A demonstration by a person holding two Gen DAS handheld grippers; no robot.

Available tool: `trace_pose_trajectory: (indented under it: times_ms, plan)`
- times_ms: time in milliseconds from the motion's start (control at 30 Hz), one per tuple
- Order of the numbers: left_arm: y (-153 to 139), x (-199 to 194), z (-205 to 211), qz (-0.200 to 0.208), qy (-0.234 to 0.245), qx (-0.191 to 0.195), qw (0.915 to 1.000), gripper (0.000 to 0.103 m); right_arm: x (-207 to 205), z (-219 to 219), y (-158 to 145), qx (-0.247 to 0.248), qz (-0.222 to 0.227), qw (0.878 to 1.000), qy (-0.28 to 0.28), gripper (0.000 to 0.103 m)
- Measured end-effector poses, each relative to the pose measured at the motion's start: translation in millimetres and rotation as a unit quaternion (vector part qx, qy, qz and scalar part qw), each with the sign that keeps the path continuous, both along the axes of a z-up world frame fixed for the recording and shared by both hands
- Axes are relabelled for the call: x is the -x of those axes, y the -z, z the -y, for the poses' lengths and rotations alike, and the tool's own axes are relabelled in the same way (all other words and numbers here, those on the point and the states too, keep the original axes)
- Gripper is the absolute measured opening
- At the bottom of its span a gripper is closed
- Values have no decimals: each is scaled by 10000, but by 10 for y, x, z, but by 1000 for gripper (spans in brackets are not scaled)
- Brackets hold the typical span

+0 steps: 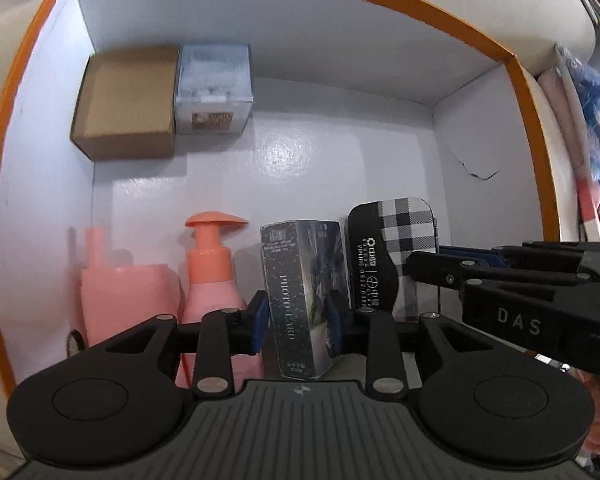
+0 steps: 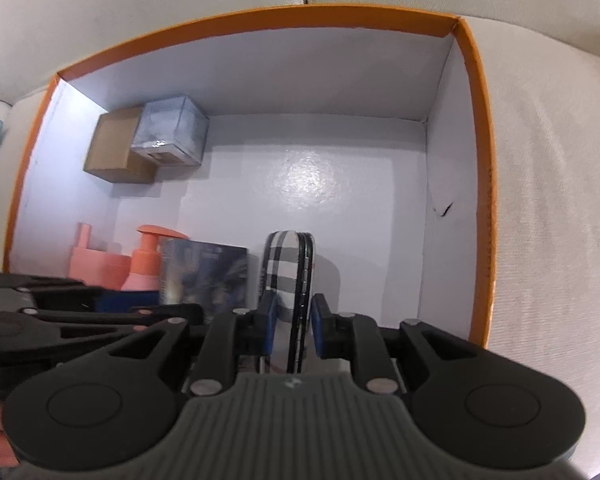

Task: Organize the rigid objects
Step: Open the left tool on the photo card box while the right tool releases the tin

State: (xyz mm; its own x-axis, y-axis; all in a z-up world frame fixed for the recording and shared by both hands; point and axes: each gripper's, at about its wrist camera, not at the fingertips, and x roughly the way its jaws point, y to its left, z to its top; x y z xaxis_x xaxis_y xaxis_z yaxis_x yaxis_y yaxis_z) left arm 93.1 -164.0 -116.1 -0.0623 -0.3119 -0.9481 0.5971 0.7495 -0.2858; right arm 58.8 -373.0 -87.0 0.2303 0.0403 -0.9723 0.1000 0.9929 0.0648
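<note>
Inside, the photo card box [image 1: 304, 300] stood upright between the left gripper's [image 1: 298, 320] blue pads [image 1: 259, 322], which sat against its two narrow sides; the jaws were only partly spread, and whether they pressed on the box or had just let go I could not tell. Just right of that gripper, the plaid tin case [image 2: 290, 300] stood on its edge between the right gripper's [image 2: 292, 330] pads [image 2: 269, 322]. Those jaws were nearly closed around the thin case, the left pad touching it and the right pad very close, so the grip itself was unclear. Both grippers pointed steeply down into the orange-rimmed box [image 1: 518, 92], side by side, the right one reaching in across the left view's right edge. Left of the left gripper stood a pink pump bottle [image 1: 214, 272], and beyond it a pink container [image 1: 126, 300] against the white wall. Far ahead of both grippers, in the box's distant left corner, a brown carton [image 1: 126, 104] and a pale blue box [image 1: 214, 88] sat touching each other. The orange-rimmed box rested on cream upholstery [image 2: 540, 160].
</note>
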Motion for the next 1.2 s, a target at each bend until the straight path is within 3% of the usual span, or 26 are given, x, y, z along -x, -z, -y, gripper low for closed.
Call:
trace_pose_trajectory:
  times_ms: [267,433,533,667,1200]
  plan:
    - [-131,15,-16,510,489,-263,9972,34,37,2,110,270,-113,9996,26,18]
    - [-148,-37,-14,380,480,-144,9980,34,42,-31,160,349,-161,9993,-15,18]
    - [-115,-93,36,387,513,-265,9976,34,17,-7,148,320,-117,9994,20,19]
    - [-93,-40,246,348,656,-347,9966,34,-36,-44,189,240,-167,9996,51,39]
    - [28,-83,287,284,676,-378,9966,34,-84,-104,345,179,-333,9990,229,42]
